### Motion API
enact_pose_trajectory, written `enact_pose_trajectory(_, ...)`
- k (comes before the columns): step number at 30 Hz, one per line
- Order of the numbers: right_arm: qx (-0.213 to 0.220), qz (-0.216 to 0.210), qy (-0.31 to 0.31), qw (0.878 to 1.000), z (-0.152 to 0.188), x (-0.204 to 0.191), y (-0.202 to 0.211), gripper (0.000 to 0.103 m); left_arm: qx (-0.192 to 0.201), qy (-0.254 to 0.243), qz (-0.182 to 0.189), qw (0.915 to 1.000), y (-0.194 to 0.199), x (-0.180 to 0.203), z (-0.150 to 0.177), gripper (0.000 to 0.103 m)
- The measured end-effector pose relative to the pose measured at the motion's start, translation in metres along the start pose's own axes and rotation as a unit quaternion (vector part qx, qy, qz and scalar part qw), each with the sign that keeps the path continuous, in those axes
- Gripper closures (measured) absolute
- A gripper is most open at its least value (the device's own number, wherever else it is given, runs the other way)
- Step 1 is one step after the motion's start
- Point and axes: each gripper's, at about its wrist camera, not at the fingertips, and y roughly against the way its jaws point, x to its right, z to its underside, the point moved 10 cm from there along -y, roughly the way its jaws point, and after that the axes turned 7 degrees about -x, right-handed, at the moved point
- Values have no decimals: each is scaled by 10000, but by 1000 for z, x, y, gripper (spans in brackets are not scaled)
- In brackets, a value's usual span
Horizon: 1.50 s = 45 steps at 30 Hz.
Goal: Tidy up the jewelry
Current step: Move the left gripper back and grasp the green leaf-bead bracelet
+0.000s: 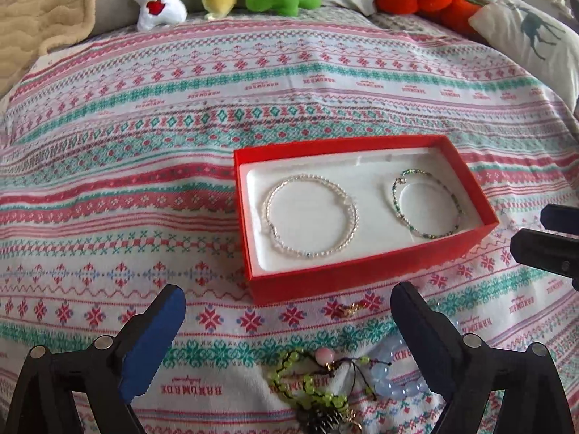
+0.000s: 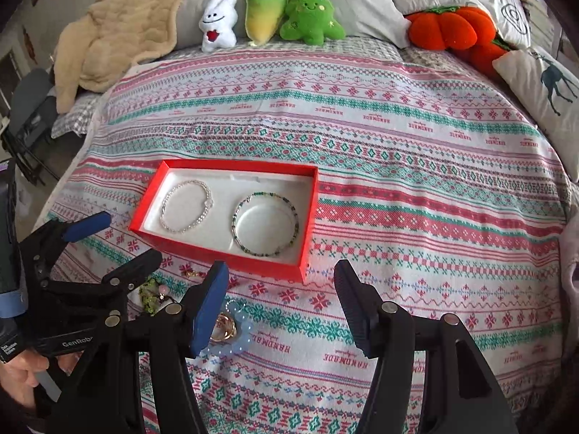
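A red cardboard box (image 1: 365,217) with a white padded lining is sitting on the knit-patterned bedspread (image 1: 144,188), its long axis running left to right across the bed and tilting slightly in both views. Inside, a round clear-bead bracelet (image 1: 311,215) is lying at the left end and a thinner green-bead bracelet (image 1: 427,204) at the right, well apart.

The left gripper (image 1: 289,329) is hovering with fingers spread wide above a tangled lime-green bead string (image 1: 307,387) and a glossy pale-blue bead bracelet (image 1: 394,372) lying just in front of the box.

The right gripper (image 2: 282,303) is likewise holding its fingers apart, gripping nothing. Only its view is showing gold rings (image 2: 224,327) resting inside the blue loop, while the left view alone is showing the green string in full.
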Motion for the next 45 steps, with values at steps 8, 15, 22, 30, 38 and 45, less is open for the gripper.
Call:
enact_pose_trajectory(8,-364,-76,-640,9973,23,5,-3,35,-697,704,70,9951,-3,-18,39,6)
enact_pose_trajectory(15,-715,121,-806,9941,48,2,-10,35,-994,1414,508,9836,-3,-22,62,6)
enact_pose_trajectory(22,-899,158,-788,9927,63,-6,-17,35,-977,1623,820,9785,-1,-16,69,10)
enact_pose_trajectory(30,-964,218,-777,9921,64,-2,-23,35,-980,1958,1151,9689,-15,-20,65,49)
enact_pose_trajectory(38,-1013,220,-781,9915,61,1,-30,35,-1076,1883,1161,9693,-35,-20,59,72)
enact_pose_trajectory(45,-1106,219,-859,9899,61,5,-39,35,-1079,1736,945,9743,-48,-16,50,97)
